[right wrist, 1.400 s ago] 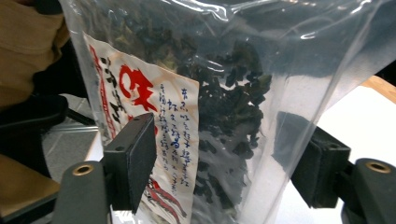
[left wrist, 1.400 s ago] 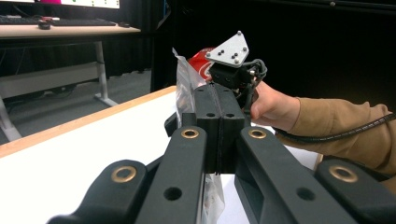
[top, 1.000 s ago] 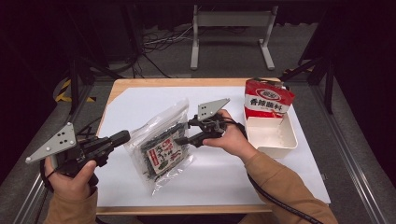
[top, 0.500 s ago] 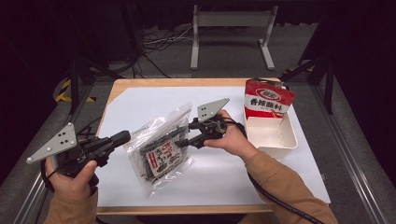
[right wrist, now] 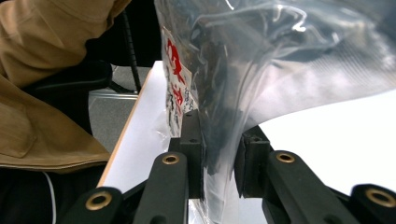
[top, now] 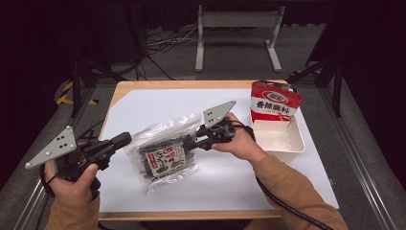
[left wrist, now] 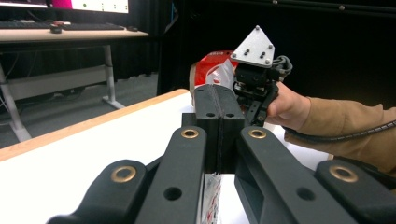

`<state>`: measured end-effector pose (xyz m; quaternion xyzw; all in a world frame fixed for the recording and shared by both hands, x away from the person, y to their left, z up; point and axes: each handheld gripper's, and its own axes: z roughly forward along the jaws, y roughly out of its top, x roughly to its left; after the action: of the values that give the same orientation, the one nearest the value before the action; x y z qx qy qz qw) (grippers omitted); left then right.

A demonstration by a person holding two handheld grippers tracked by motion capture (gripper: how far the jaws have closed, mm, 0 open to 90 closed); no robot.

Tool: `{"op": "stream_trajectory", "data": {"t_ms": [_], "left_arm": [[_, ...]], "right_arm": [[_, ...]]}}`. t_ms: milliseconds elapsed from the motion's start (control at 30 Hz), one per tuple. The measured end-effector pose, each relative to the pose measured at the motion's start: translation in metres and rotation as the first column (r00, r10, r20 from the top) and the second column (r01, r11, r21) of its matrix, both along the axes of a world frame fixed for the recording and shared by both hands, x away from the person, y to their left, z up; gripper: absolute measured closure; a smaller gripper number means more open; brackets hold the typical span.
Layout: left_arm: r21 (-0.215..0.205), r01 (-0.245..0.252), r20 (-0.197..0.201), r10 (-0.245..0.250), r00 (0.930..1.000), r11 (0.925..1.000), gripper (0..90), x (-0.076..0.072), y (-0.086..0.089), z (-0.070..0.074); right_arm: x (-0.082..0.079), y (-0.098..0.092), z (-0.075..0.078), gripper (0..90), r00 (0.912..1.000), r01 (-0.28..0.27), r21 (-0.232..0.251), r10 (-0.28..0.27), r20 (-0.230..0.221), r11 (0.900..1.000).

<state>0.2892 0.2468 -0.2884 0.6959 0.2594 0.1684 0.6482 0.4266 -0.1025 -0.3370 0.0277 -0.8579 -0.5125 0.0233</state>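
A clear bag [top: 163, 158] of dark dried food with a red and white label hangs tilted just above the white sheet, between my two grippers. My left gripper [top: 122, 140] is shut, its tips at the bag's left edge, which it seems to pinch. In the left gripper view the pads [left wrist: 218, 93] are pressed together and a bit of the bag [left wrist: 211, 196] shows under them. My right gripper [top: 189, 143] has just been closing on the bag's right end. In the right gripper view the bag [right wrist: 219, 93] stands between its jaws [right wrist: 219, 135], and the film touches both pads.
A white tray [top: 287, 143] sits at the right of the table with a red and white packet [top: 275, 103] standing at its far end. White paper [top: 153, 105] covers the wooden table. Metal frame legs and cables lie on the floor behind.
The right gripper's jaws have drawn together around the bag's right end. The bag has shifted slightly left and tilted up. The left hand has kept still.
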Motion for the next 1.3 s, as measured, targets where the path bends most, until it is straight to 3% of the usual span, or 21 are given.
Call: {"op": "stream_trajectory", "data": {"t_ms": [267, 300, 333, 367, 633, 867, 1300], "left_arm": [[-0.011, 0.002, 0.014, -0.002, 0.9999, 0.9999, 89.2, -0.001, -0.002, 0.001], [-0.008, -0.003, 0.001, 0.003, 1.0000, 1.0000, 78.1, -0.001, -0.004, 0.002], [-0.008, -0.003, 0.001, 0.003, 1.0000, 1.0000, 72.6, -0.001, -0.004, 0.002], [0.027, -0.020, -0.001, 0.020, 0.9998, 0.9994, 68.8, -0.001, -0.007, 0.003], [0.052, -0.030, 0.006, 0.029, 0.9995, 0.9982, 52.7, 0.000, -0.010, 0.005], [0.105, -0.053, -0.010, 0.055, 0.9984, 0.9930, 34.4, 0.014, -0.014, -0.005], [0.164, -0.043, -0.065, 0.054, 0.9964, 0.9856, 25.2, 0.034, -0.017, -0.024]], "right_arm": [[-0.019, -0.014, 0.014, 77.1, 0.9995, 0.026, -0.004, -0.026, 0.016, 1.000], [-0.021, -0.016, 0.016, 77.3, 0.9994, 0.031, -0.006, -0.031, 0.019, 1.000], [-0.023, -0.019, 0.018, 77.3, 0.9991, 0.041, -0.003, -0.041, 0.013, 0.999], [-0.024, -0.023, 0.021, 77.3, 0.9986, 0.052, -0.005, -0.052, 0.009, 0.999], [-0.029, -0.046, 0.030, 77.4, 0.9909, 0.134, -0.029, -0.134, 0.000, 0.991], [-0.034, -0.076, 0.048, 77.3, 0.9722, 0.234, -0.018, -0.234, -0.008, 0.972], [-0.046, -0.116, 0.069, 77.2, 0.9411, 0.338, -0.006, -0.338, 0.012, 0.941]]}}
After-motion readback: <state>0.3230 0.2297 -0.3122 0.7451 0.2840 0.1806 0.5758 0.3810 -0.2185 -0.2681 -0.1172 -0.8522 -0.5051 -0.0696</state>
